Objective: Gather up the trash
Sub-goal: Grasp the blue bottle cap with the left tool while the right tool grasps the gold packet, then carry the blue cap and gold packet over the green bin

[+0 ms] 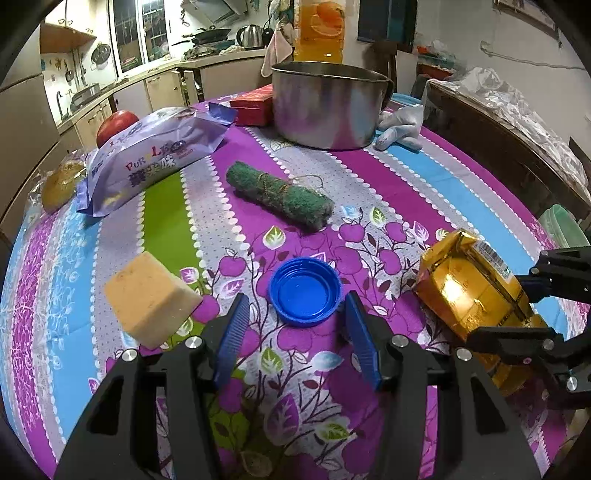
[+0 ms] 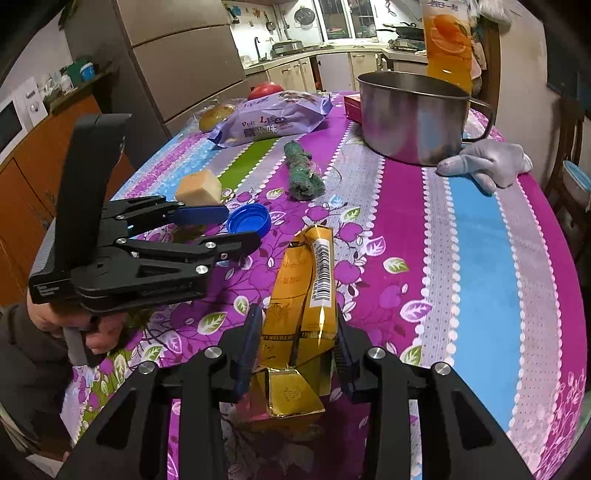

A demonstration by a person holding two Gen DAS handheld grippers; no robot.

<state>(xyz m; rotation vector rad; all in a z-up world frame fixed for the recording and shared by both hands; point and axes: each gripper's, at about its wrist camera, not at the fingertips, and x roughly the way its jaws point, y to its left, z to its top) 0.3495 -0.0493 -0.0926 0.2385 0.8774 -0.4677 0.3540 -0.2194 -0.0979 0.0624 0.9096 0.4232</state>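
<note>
A blue bottle cap (image 1: 304, 291) lies open side up on the flowered tablecloth (image 1: 406, 184). My left gripper (image 1: 295, 295) stands open, its blue-padded fingertips on either side of the cap's near edge without touching it. From the right wrist view the cap (image 2: 248, 218) sits between the left gripper's (image 2: 240, 225) fingers. A crumpled gold foil packet (image 2: 306, 295) with a barcode lies lengthwise between the pads of my right gripper (image 2: 297, 325), which is shut on it. The left wrist view shows that packet (image 1: 465, 288) at the right, with the right gripper (image 1: 509, 295) around it.
A yellow sponge block (image 1: 147, 299), a rolled green scouring pad (image 1: 280, 195) and a purple bread bag (image 1: 147, 162) lie beyond the cap. A steel pot (image 1: 325, 107), a red box (image 1: 255, 105), a grey glove (image 1: 402, 125) and a juice bottle (image 1: 319, 29) stand farther back. A hand (image 2: 99, 332) holds the left gripper.
</note>
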